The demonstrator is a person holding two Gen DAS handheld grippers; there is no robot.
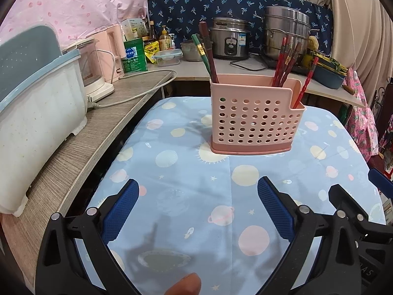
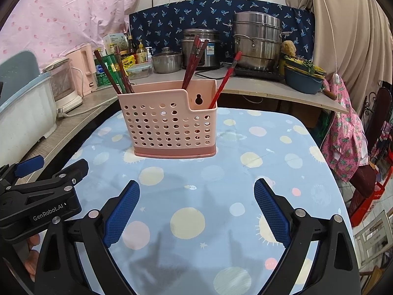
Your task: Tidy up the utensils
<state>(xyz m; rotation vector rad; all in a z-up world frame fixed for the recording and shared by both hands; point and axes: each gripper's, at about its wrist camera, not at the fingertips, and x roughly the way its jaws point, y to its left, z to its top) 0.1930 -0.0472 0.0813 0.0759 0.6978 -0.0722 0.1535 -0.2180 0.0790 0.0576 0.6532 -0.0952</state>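
Both grippers — left gripper and right gripper — are sitting wide open, holding nothing, while the pink basket of upright chopsticks is waiting straight ahead.

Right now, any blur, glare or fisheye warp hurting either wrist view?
Left wrist: sharp; pink utensil caddy crisp, counter edge bowed by the fisheye, corners vignetted, soft claw shadows on the tablecloth. Right wrist: equally sharp; steel steamer pot shows mild glare only.
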